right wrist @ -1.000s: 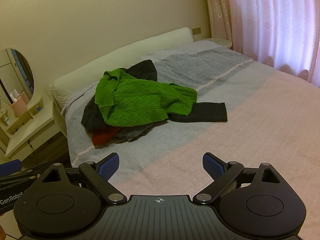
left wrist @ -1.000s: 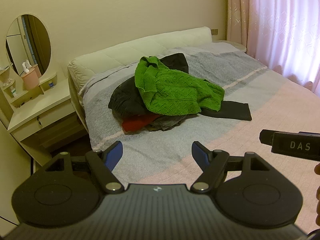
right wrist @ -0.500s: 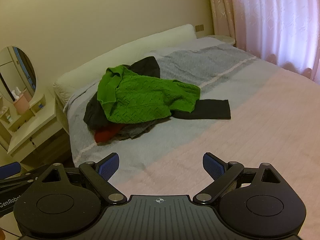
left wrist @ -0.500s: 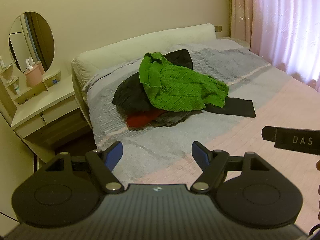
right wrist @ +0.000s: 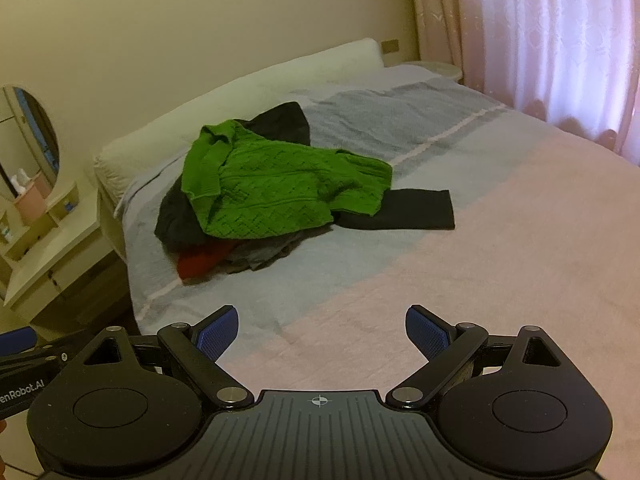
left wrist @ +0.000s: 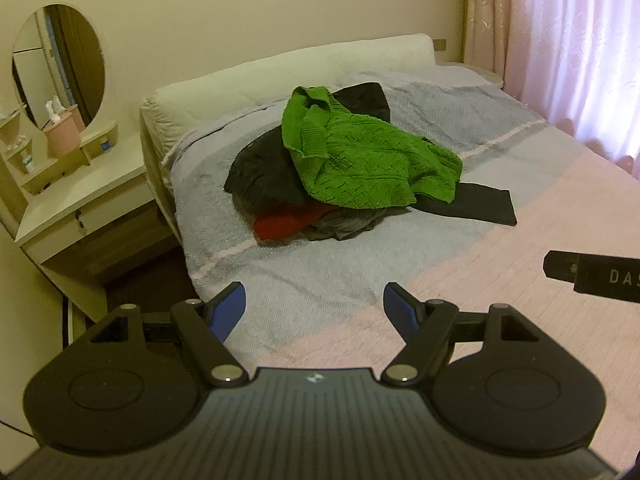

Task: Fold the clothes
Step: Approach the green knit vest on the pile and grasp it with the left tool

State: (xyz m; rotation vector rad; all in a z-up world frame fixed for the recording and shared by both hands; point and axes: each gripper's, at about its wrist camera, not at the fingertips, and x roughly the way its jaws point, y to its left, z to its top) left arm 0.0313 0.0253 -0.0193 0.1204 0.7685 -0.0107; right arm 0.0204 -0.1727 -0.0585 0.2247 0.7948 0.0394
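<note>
Left wrist: green sweater (left wrist: 360, 164) atop clothes pile (left wrist: 304, 200).

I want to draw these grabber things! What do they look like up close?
Both look alike. The left gripper and right gripper are black, each with two round discs, silver pins, a ribbed middle with a small crosshair mark, and angled arms ending in blue ribbed pads. White lettering runs along their sides.

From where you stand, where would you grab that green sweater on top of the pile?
Probably the ribbed edge at the top of the green sweater, coming from the dresser side with the left claw. That edge stands up off the dark clothes, so it looks free to pinch.
</note>
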